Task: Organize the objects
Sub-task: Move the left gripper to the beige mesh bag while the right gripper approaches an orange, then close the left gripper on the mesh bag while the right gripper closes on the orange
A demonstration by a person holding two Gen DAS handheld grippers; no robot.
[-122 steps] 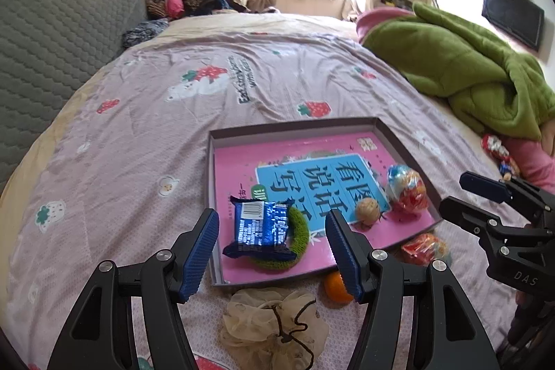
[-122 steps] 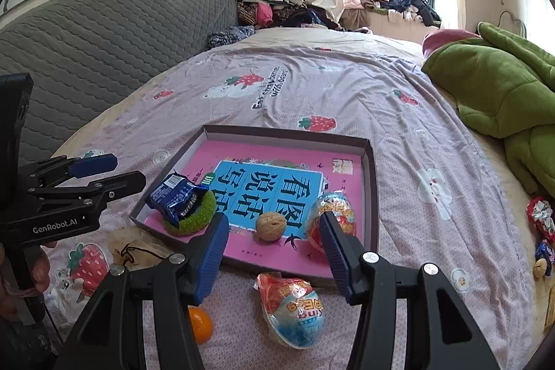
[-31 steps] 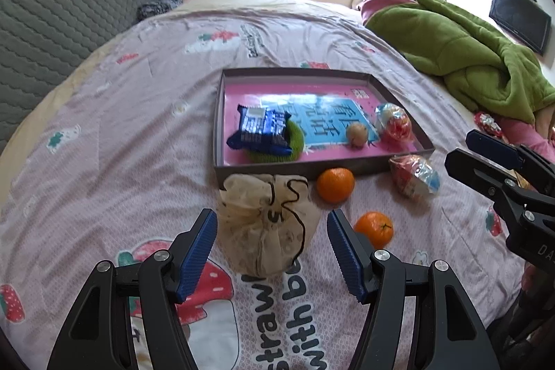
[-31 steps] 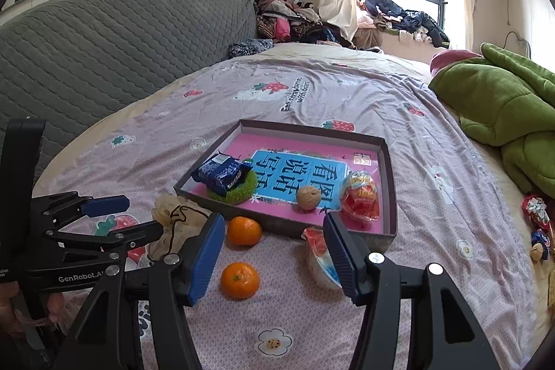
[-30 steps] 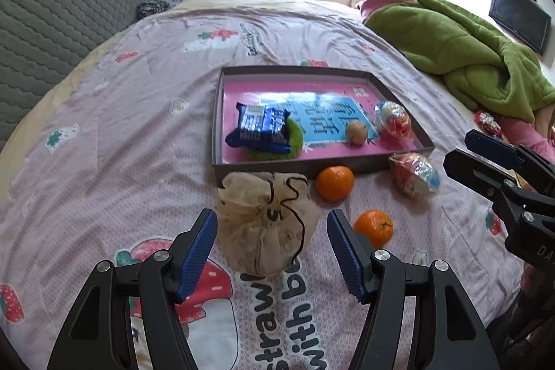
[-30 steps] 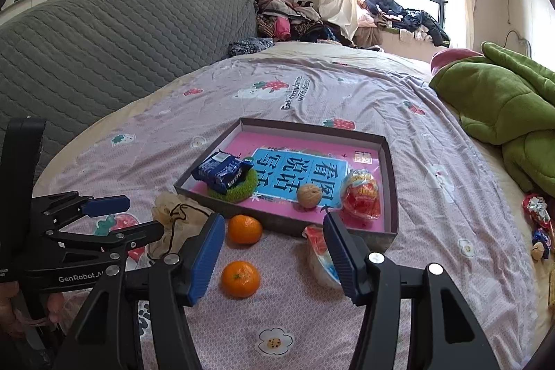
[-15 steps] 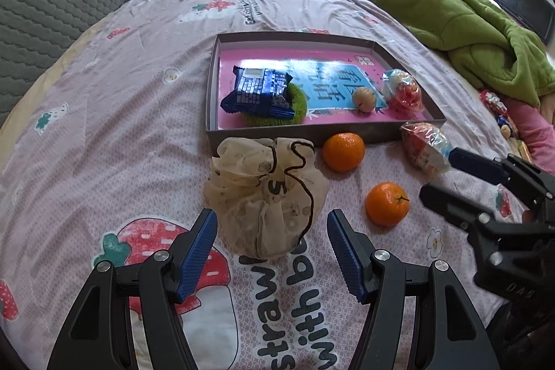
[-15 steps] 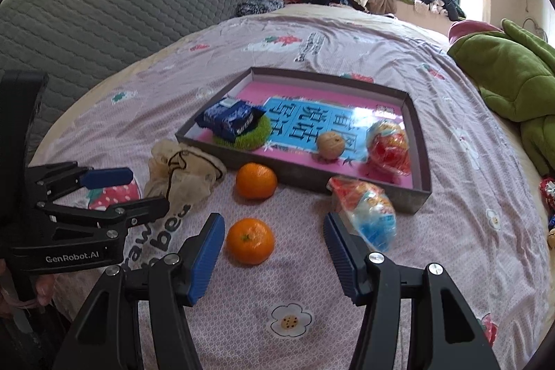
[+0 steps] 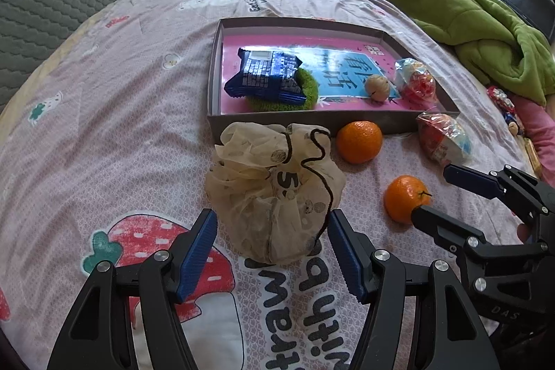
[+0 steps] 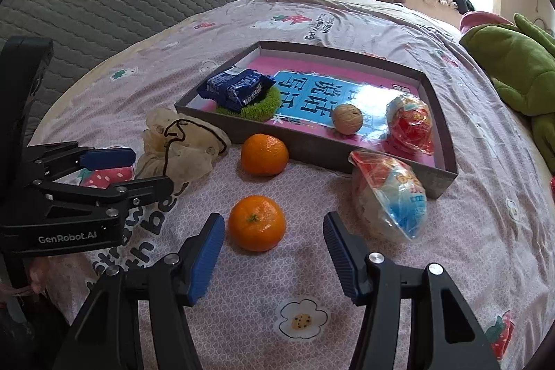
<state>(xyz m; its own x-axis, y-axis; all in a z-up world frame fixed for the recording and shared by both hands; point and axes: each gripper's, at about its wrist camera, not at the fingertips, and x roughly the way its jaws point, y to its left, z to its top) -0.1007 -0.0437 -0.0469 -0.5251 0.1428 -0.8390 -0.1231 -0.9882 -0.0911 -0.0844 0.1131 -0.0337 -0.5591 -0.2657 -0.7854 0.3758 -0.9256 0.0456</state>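
Pouch, a beige drawstring one, lies on the bed between the fingers of the left gripper, which stand wide apart on either side of its near end without clamping it. Its gathered neck points toward the tray and lies just beside the tray's front wall.

The right gripper also has its fingers spread apart. A tangerine sits on the bed just past the tips, closer to the left one, and is not gripped.

A second tangerine lies further on, just beside the tray's front wall. To the right of both, a wrapped toy egg rests against the tray's near corner.

Inside the tray, a blue snack packet lies on top of a green scrubber at the left end. A walnut sits near the middle, and another wrapped egg lies at the right end. A pink sheet with a blue panel of Chinese characters lines the tray floor.

A green blanket is heaped on the bed's right side, well apart from the tray.
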